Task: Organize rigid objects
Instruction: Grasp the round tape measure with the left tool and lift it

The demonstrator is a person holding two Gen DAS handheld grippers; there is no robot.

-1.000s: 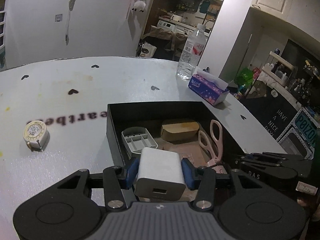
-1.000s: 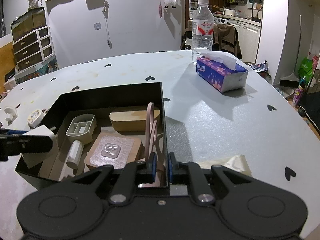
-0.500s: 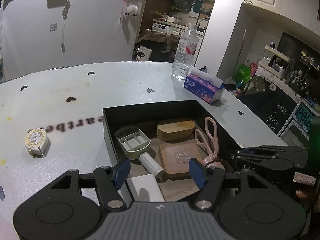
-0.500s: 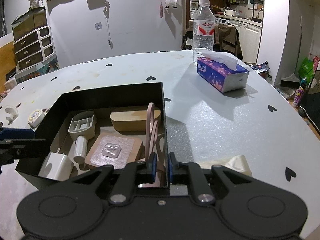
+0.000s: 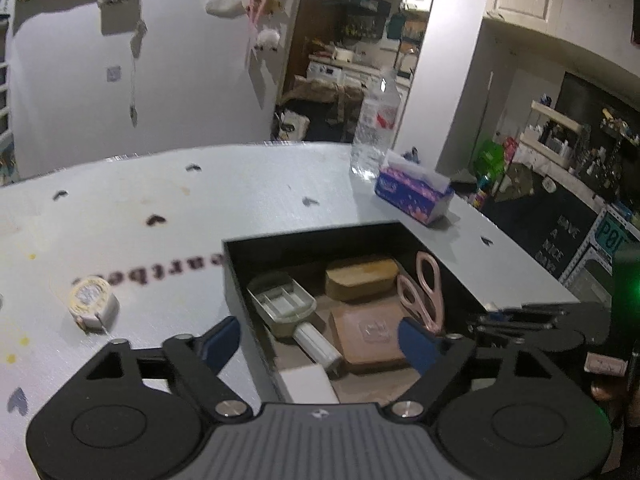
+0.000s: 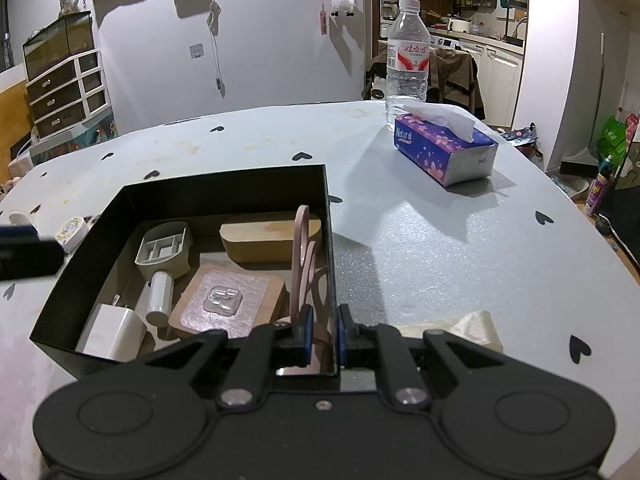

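A black open box [image 5: 236,280] [image 6: 224,196] sits on the table. Inside lie a white charger [image 5: 306,382] [image 6: 114,332], pink scissors [image 5: 424,292] [image 6: 302,256], a wooden block [image 6: 260,240], a grey scoop-like tool [image 6: 164,250] and a wooden square with a clear hook [image 6: 228,300]. My left gripper [image 5: 320,336] hovers over the box's near left corner. Its jaws are opening wide with nothing between them, and the charger lies below them. My right gripper [image 6: 323,332] is shut on the box's right wall. A round tape measure [image 5: 92,304] [image 6: 72,230] lies on the table left of the box.
A purple tissue box [image 6: 444,148] and a water bottle [image 6: 406,64] stand at the far right of the table [image 6: 420,240]. A cream-coloured soft item [image 6: 460,328] lies just right of my right gripper. A small white object [image 6: 18,218] sits at the table's left edge.
My left gripper let go of the white charger, which now lies in the box's near left corner, and its jaws have spread wide. The right gripper kept still on the box wall.
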